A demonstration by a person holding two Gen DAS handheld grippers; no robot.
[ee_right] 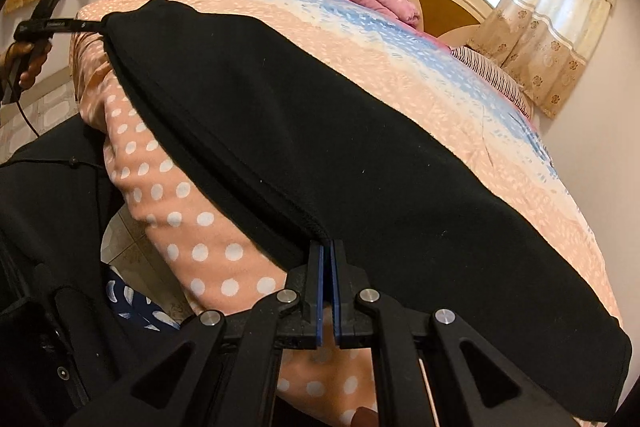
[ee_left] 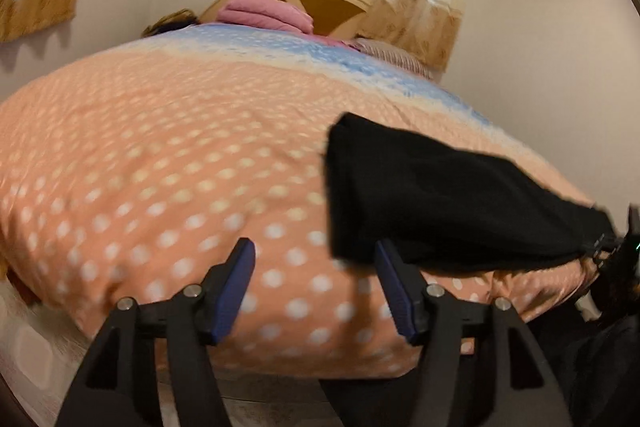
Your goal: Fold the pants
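Pants [ee_right: 320,131], black and soft, lie doubled across the near edge of the dotted quilt [ee_left: 160,167]; likely light and limp, best taken at corners; left gripper [ee_left: 316,291] stands open and empty beside one end; right gripper [ee_right: 328,267] is clamped on the hem; no containers visible.

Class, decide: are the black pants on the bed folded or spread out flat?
Folded. The black pants show a doubled layered edge on the bed, and the right gripper pinches that edge.
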